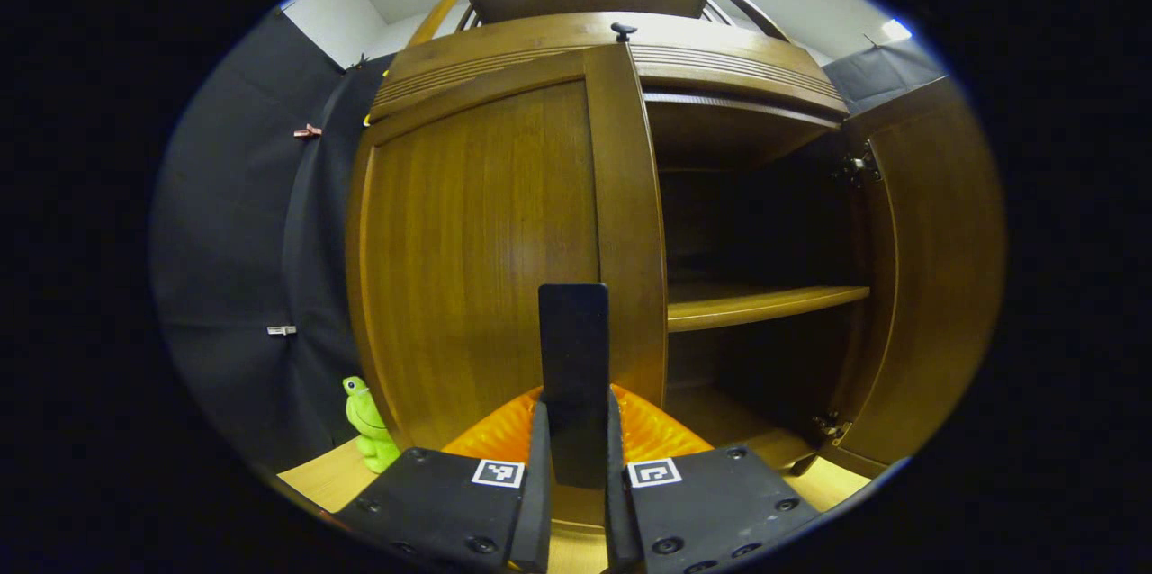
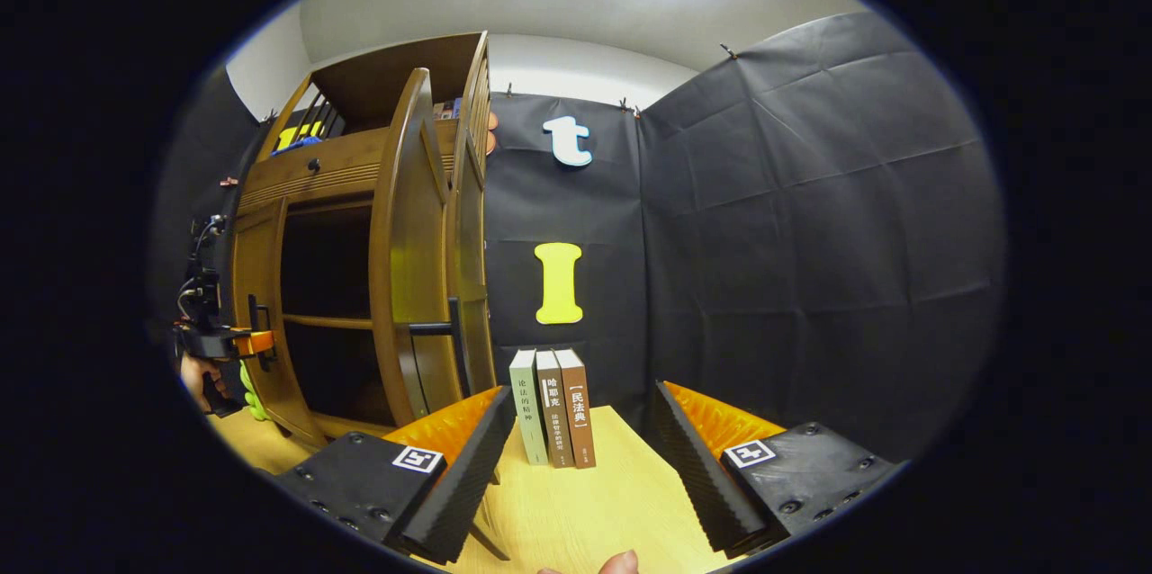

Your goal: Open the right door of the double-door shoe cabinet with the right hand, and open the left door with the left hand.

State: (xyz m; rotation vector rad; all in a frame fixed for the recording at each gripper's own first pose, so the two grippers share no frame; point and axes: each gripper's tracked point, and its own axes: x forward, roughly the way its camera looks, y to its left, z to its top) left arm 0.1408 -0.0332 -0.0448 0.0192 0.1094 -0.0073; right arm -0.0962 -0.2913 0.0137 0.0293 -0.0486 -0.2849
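Observation:
The wooden shoe cabinet (image 1: 738, 61) stands right in front in the left gripper view. Its left door (image 1: 477, 259) looks closed. My left gripper (image 1: 573, 466) is shut on that door's upright black handle (image 1: 573, 349), one finger on each side. The right door (image 1: 936, 268) is swung wide open, showing a shelf (image 1: 765, 304) in the dark inside. In the right gripper view my right gripper (image 2: 580, 466) is open and holds nothing, away from the cabinet. The open right door (image 2: 409, 259) is seen edge-on, with its black handle (image 2: 457, 331). Farther left a hand holds the left gripper (image 2: 225, 342) at the left door (image 2: 256, 304).
Three books (image 2: 553, 408) stand upright on the light wooden tabletop (image 2: 576, 511) against the black cloth wall, right of the cabinet. A green frog toy (image 1: 369, 430) sits at the cabinet's left foot. A small dark knob (image 1: 623, 30) is above the doors.

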